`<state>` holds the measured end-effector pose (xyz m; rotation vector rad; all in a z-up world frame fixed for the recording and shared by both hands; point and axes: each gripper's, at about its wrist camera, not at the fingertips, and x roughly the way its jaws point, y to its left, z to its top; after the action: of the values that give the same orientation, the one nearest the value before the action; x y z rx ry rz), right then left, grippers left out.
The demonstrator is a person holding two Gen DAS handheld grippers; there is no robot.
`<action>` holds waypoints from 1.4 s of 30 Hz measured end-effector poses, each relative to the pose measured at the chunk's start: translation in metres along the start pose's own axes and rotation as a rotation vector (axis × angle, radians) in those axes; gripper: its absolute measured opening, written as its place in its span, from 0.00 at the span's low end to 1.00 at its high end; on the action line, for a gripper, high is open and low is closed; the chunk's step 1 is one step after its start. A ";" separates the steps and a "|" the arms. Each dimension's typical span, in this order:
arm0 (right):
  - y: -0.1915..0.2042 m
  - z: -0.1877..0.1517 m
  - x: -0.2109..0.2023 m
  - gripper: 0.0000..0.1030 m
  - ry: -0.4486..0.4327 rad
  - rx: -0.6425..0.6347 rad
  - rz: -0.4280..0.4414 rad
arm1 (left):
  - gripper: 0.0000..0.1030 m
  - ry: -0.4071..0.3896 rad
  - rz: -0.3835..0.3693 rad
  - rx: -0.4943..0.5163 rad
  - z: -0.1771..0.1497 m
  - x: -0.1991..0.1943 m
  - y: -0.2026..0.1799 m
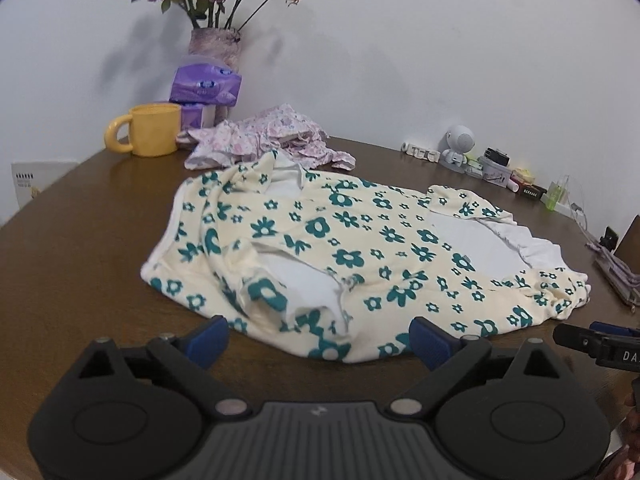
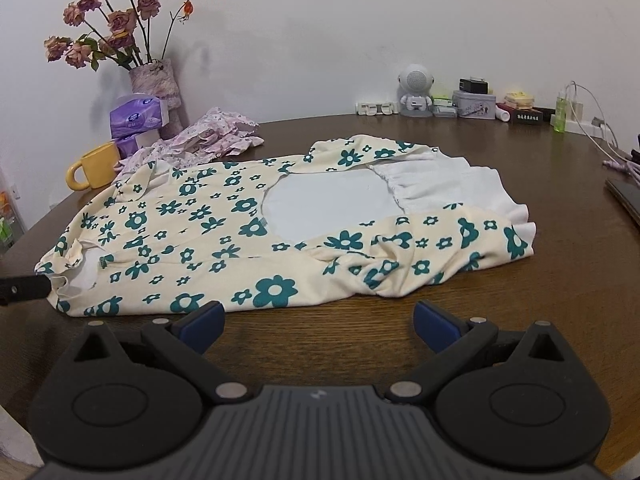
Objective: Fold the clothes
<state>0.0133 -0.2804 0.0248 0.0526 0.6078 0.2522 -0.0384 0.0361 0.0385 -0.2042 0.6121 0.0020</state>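
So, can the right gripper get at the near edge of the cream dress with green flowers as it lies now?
Probably yes. The right gripper is open, and only bare brown wooden table lies between its blue fingers and the cream dress with green flowers.

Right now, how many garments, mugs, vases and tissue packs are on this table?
Garments: 2, the cream floral garment and the pink crumpled garment
Mugs: 1, the yellow mug
Vases: 1, the vase of dried roses
Tissue packs: 2, the purple stacked tissue packs
Total: 6
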 end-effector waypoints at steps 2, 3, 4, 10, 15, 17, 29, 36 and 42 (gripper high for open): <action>0.001 -0.001 -0.003 0.99 -0.003 0.003 -0.007 | 0.94 -0.001 -0.004 -0.001 -0.001 0.000 0.000; 0.002 -0.002 -0.004 0.99 -0.006 0.006 -0.011 | 0.94 -0.001 -0.007 0.002 -0.002 0.000 -0.001; 0.003 -0.002 -0.006 0.99 -0.009 0.008 -0.015 | 0.94 0.001 -0.011 0.005 -0.003 0.000 -0.002; 0.007 -0.007 -0.010 0.99 0.002 0.018 -0.029 | 0.94 0.019 -0.020 0.037 -0.007 0.001 -0.009; 0.011 -0.007 -0.013 0.99 0.000 0.001 -0.031 | 0.94 0.022 -0.020 0.036 -0.009 0.000 -0.009; 0.012 -0.007 -0.014 0.99 0.000 -0.002 -0.030 | 0.94 0.023 -0.015 0.032 -0.009 0.000 -0.008; 0.010 -0.010 -0.014 0.99 0.001 0.010 -0.025 | 0.94 0.026 -0.004 0.046 -0.010 -0.002 -0.011; 0.005 -0.011 -0.013 0.99 0.003 0.038 -0.032 | 0.94 0.033 -0.002 0.053 -0.010 0.000 -0.012; 0.004 -0.012 -0.011 0.99 0.009 0.038 -0.026 | 0.94 0.035 0.011 0.057 -0.011 0.000 -0.012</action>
<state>-0.0034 -0.2791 0.0217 0.0803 0.6217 0.2163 -0.0433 0.0224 0.0321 -0.1458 0.6471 -0.0086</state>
